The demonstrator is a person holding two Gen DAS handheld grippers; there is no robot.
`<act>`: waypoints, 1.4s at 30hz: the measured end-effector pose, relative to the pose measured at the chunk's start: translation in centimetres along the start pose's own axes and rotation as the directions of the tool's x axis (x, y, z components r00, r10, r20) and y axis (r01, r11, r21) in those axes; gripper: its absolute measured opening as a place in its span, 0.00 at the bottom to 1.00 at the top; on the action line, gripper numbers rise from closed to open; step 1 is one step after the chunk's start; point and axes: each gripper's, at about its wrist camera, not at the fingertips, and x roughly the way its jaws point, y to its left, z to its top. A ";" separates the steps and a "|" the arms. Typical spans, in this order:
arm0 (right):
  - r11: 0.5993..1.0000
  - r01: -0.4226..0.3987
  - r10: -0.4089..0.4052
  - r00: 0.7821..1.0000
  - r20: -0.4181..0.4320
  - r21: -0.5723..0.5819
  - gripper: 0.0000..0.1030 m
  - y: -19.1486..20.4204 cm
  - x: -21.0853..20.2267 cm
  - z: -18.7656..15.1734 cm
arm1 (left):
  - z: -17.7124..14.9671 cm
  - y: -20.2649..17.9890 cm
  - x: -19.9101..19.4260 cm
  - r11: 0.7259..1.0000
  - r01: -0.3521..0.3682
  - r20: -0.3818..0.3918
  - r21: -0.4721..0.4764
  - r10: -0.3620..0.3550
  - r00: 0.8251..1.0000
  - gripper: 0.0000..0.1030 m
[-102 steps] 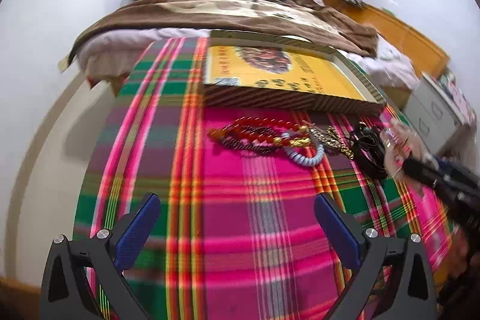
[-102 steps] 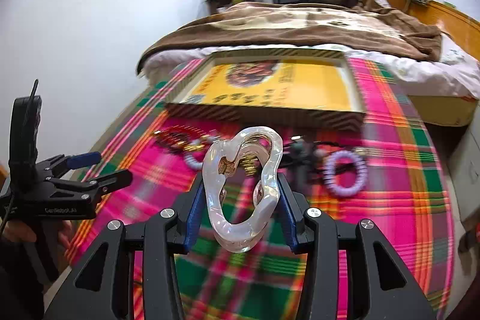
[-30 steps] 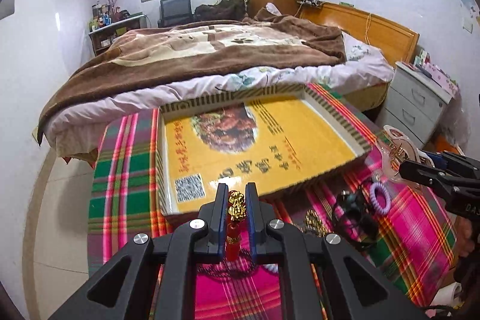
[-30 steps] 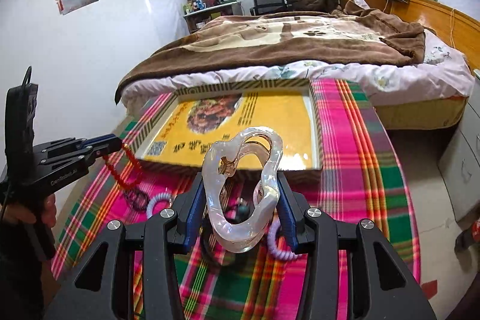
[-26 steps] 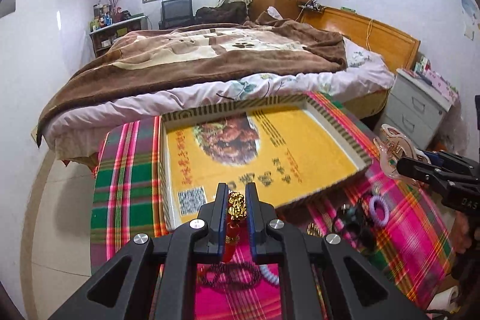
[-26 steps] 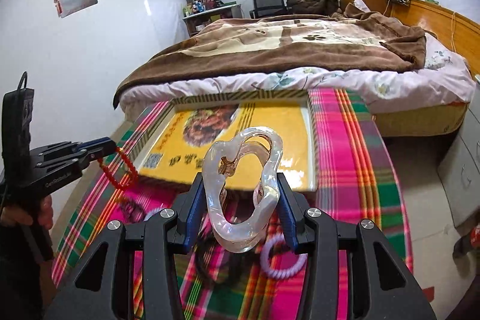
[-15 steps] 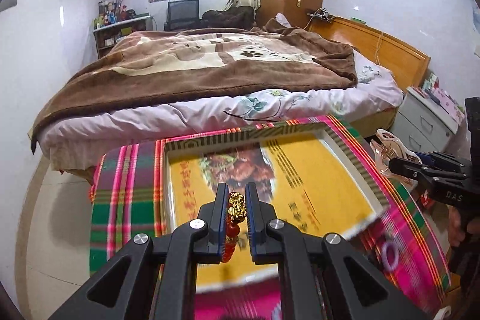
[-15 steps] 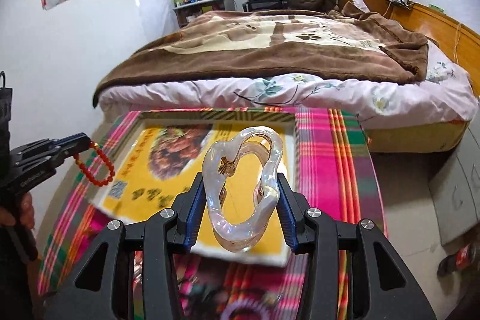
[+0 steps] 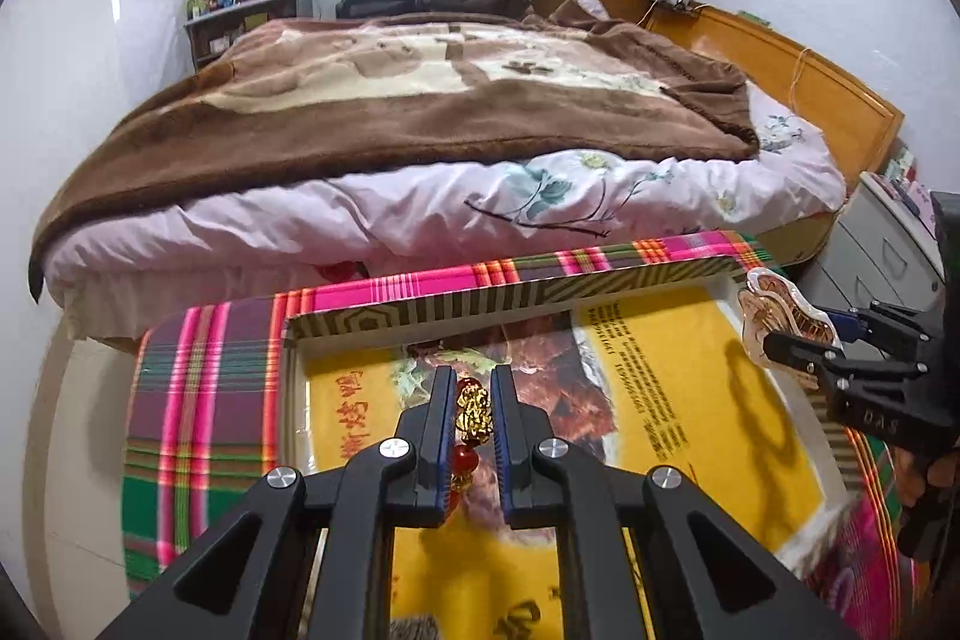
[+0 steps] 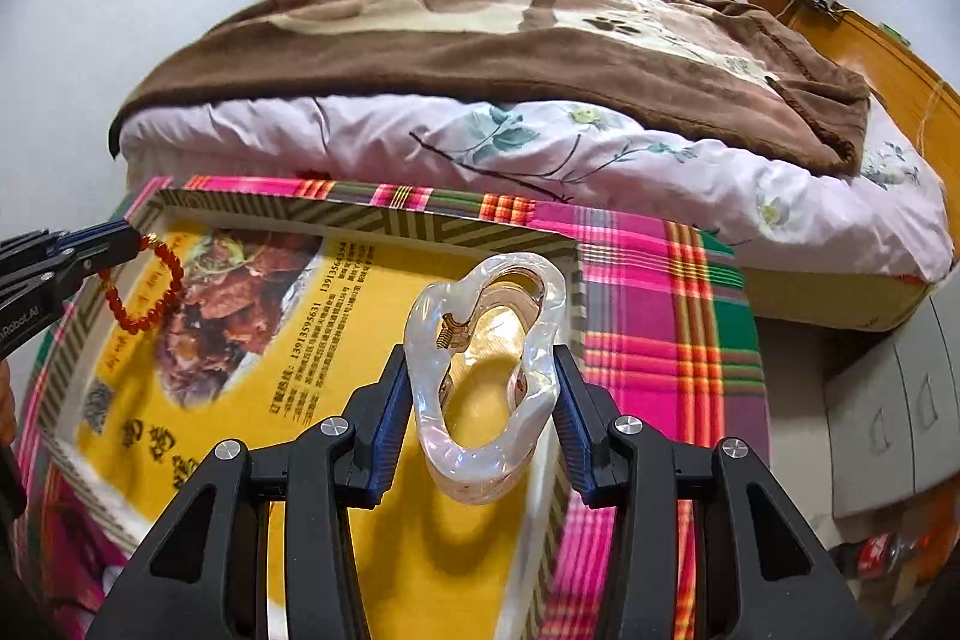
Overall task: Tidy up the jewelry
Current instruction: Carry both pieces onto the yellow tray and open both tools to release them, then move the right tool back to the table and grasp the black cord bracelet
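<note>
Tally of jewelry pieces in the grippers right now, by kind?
Red bead bracelet with gold charm, in the left gripper: 1
Clear hair claw clip, in the right gripper: 1
Total: 2, both over the yellow box.

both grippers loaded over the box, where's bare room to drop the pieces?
The yellow floor of the box is bare everywhere it shows, out to its striped rim. The left gripper holds the red bead bracelet over the box's left end; the right gripper holds the clear hair clip over its right end. Nothing is crowded here.
</note>
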 end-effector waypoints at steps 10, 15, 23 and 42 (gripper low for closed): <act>0.999 0.020 -0.023 0.998 -0.061 -0.049 0.44 1.7 2.9 0.9 | -0.5 -1.4 4.2 1.000 0.028 -0.079 0.004 -0.028 0.997 0.11; 0.998 0.022 -0.026 0.997 -0.068 -0.060 0.44 2.2 3.1 1.3 | -0.5 -1.5 4.8 0.999 0.044 -0.088 -0.014 -0.045 0.995 0.11; 0.998 0.009 -0.013 0.997 -0.075 -0.057 0.44 2.6 3.2 1.5 | -0.3 -1.3 4.0 0.999 0.046 -0.079 -0.021 -0.048 0.996 0.39; 0.999 -0.048 0.048 0.996 0.076 -0.013 0.56 2.4 -4.5 -1.0 | -3.0 -1.7 -4.1 0.997 0.066 0.002 -0.032 -0.066 0.998 0.67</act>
